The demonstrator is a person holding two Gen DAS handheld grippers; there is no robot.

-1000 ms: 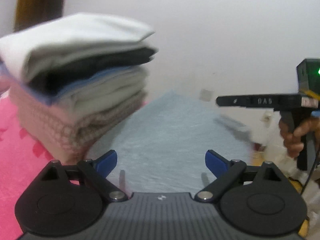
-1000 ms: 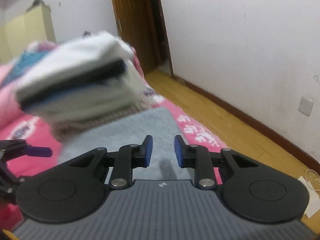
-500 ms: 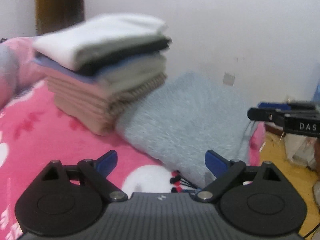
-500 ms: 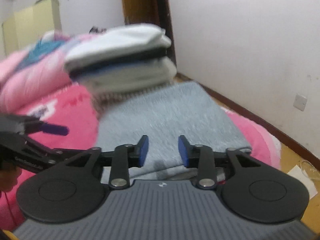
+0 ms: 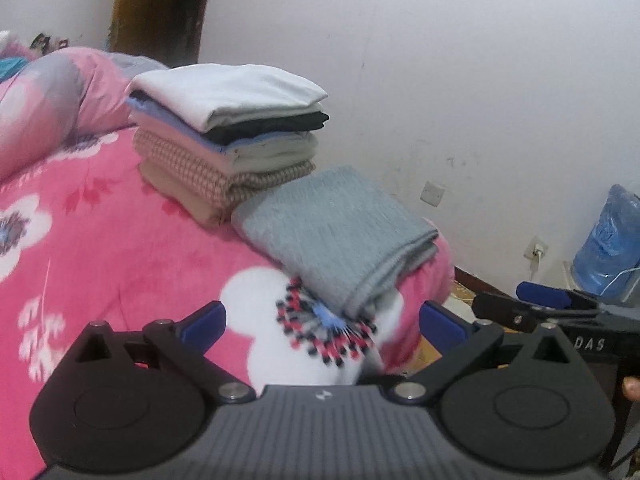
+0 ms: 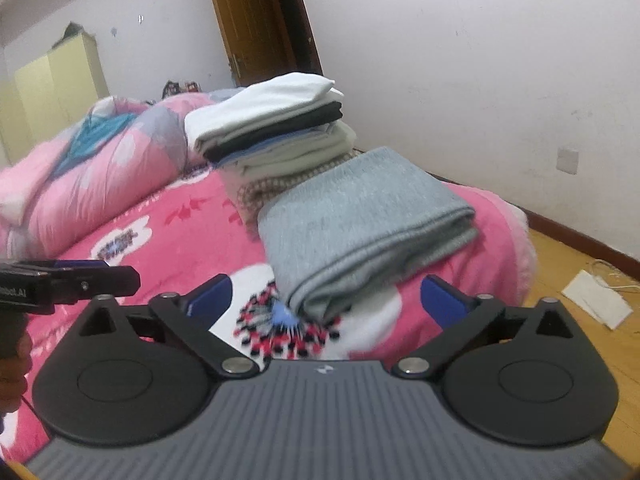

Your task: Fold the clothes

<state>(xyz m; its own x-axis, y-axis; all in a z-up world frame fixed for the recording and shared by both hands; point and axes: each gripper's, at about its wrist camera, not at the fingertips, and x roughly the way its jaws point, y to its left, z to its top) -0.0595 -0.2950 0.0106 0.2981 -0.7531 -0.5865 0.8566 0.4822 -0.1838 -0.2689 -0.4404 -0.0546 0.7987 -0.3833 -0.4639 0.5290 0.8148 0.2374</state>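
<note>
**Two grippers wide apart, folded clothes at the bed corner**

Both views are a little blurred. The left gripper (image 5: pixel 322 320) has just been opening a bit more and the right gripper (image 6: pixel 326 298) has just been opening wide; nothing is between their jaws. The grey folded garment (image 5: pixel 340 232) lies at the bed (image 5: pixel 120 248) corner, its near end reaching the edge. The stack of folded clothes (image 5: pixel 228 136) touches its far side; lower layers are partly hidden. Behind, a quilt (image 6: pixel 100 160) is cut off. Bare blanket stays free on the left.
</note>
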